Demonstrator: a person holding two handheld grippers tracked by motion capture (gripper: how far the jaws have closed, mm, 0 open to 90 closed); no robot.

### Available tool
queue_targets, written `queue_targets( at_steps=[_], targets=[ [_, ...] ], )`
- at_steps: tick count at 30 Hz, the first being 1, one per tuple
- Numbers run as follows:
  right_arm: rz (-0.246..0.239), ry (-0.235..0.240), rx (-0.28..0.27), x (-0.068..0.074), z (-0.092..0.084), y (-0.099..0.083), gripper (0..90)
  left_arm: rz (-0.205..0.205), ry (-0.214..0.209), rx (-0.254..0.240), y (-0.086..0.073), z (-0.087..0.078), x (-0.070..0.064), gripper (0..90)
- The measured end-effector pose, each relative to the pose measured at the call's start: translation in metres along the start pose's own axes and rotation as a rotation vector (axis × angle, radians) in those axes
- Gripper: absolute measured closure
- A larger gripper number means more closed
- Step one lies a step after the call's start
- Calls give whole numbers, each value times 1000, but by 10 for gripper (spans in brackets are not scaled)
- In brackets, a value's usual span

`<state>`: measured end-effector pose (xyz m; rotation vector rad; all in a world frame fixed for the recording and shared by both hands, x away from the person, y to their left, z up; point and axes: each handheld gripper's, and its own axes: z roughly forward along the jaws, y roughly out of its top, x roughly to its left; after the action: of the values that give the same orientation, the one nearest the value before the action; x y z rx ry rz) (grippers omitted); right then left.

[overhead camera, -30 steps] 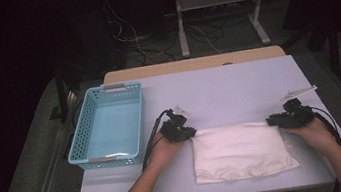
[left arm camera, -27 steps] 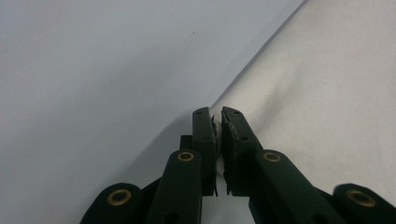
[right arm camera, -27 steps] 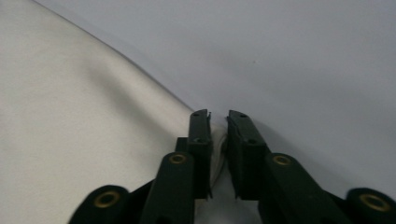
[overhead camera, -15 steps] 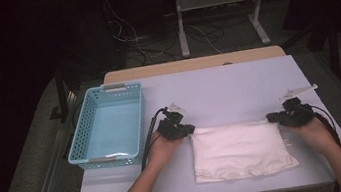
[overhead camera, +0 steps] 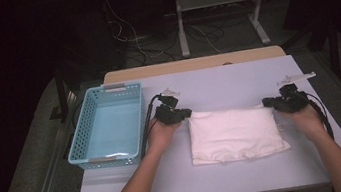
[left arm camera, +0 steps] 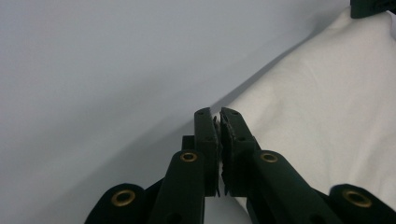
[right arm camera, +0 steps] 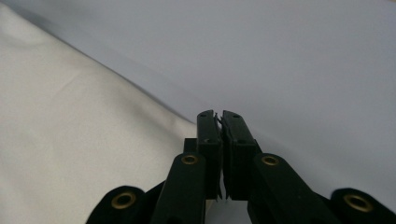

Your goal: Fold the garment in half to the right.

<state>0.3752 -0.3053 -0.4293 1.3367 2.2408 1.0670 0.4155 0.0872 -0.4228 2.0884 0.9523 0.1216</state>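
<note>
Level over the table, each hand-held gripper, left [overhead camera: 184, 114] and right [overhead camera: 269, 104], pinches a far corner of the white cloth [overhead camera: 234, 133].

Between the earlier high views and the present one, the left gripper [overhead camera: 185, 113] and the right gripper [overhead camera: 268, 103], at the left and right of the frame's middle, have each shifted slightly toward the top of the frame and lifted a little. The far edge of the white cloth [overhead camera: 234, 132] has risen with them, its two upper corners now pinched and its top edge pulled taut between the grippers. The right gripper's jaws have just been closing onto its cloth corner; both pairs now stand pressed together.
</note>
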Motion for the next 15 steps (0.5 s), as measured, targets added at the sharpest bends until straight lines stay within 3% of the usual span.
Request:
queue_targets(
  at_steps=[9, 15],
  targets=[
    [49, -29, -15, -16, 23, 8, 854, -10, 32, -10, 10, 16, 19, 850],
    [63, -33, -16, -19, 32, 6, 846, -10, 39, 4, 6, 23, 22, 835]
  ],
)
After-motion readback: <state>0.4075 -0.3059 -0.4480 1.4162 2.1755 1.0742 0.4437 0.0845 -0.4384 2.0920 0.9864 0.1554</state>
